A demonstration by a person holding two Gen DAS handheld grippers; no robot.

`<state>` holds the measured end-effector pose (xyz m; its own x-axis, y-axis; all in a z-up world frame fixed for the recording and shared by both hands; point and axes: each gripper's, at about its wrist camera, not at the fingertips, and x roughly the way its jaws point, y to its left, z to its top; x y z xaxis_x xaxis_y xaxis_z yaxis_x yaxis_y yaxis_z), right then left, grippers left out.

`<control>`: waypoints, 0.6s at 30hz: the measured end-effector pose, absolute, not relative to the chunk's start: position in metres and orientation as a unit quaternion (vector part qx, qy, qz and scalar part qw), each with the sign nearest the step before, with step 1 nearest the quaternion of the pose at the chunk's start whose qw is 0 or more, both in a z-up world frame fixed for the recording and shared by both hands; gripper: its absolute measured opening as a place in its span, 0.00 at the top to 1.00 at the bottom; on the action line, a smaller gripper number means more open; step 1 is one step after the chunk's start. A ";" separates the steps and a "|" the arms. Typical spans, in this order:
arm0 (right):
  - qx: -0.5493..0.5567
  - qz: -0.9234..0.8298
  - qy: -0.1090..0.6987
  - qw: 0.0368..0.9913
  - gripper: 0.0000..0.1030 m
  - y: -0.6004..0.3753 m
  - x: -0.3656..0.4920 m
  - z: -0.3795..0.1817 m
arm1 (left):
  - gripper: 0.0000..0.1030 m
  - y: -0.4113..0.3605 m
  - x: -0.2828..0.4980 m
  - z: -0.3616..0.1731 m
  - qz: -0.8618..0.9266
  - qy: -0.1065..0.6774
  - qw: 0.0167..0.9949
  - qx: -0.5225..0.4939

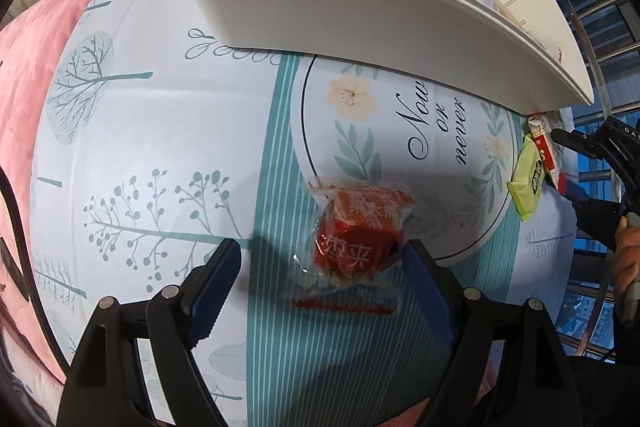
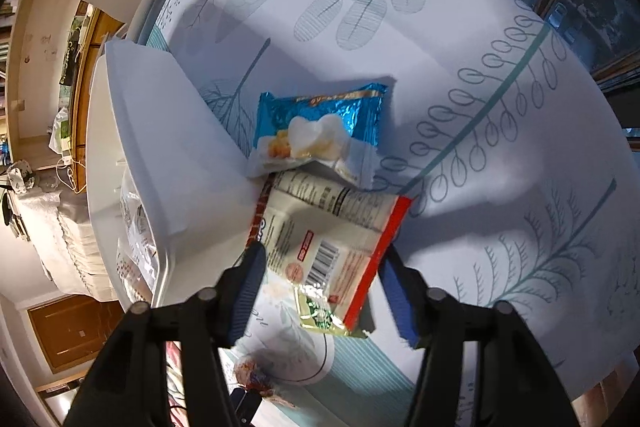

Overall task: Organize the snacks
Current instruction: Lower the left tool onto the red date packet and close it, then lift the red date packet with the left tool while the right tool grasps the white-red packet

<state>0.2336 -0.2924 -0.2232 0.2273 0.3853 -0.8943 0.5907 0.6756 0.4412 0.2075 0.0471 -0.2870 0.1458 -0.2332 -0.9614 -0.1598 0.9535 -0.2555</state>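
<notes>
In the left wrist view a red snack in clear wrap (image 1: 358, 233) lies on the patterned tablecloth between the fingers of my open left gripper (image 1: 324, 259). A white bin (image 1: 360, 7) holding several packets stands beyond it. In the right wrist view my open right gripper (image 2: 320, 267) straddles a white-and-red snack packet (image 2: 328, 247) lying on a green packet (image 2: 320, 317). A blue foil snack (image 2: 320, 125) lies just beyond, next to the white bin (image 2: 168, 155).
The green packet (image 1: 528, 183) and red-white packet (image 1: 546, 151) lie at the table's right edge in the left wrist view, with the right gripper (image 1: 592, 143) over them. Pink fabric (image 1: 28, 75) lies left of the table. Windows are at the right.
</notes>
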 end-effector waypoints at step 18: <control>0.396 -0.030 0.595 0.698 0.92 -0.322 0.234 -0.205 | 0.52 0.027 0.213 -0.293 -0.016 0.638 0.746 -0.191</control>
<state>0.2343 -0.3221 -0.2047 0.2900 0.4304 -0.8548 0.5132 0.6840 0.5185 0.2134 0.0270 -0.2933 0.1850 -0.2678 -0.9455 -0.2204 0.9263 -0.3055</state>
